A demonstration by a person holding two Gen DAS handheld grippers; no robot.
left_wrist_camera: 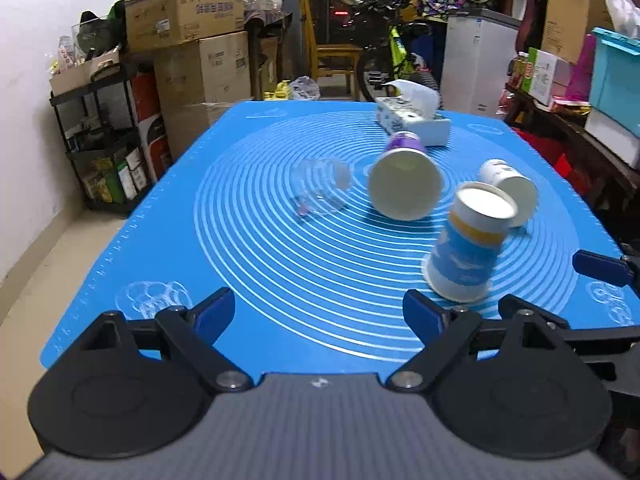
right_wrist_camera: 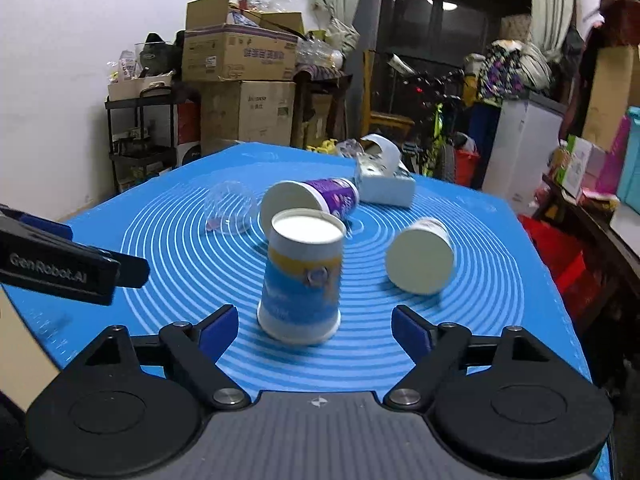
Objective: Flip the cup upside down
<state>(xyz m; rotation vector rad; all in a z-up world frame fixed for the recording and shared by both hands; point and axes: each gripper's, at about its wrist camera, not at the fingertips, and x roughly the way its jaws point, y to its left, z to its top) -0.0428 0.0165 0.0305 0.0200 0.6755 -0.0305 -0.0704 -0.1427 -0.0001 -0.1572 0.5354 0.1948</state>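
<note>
Inverted blue cup [right_wrist_camera: 302,280] on mat [right_wrist_camera: 500,300]

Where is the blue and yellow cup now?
The blue and yellow cup stands upside down on the blue mat, centred before the open right gripper, nearer than the purple cup.

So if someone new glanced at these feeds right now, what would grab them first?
Probably the blue cup, standing rim-down on the blue mat just ahead of the open right gripper and looking slightly tilted. Behind it three cups lie on their sides: a purple cup, a white cup to the right and a clear cup to the left. The left gripper is open too.
</note>
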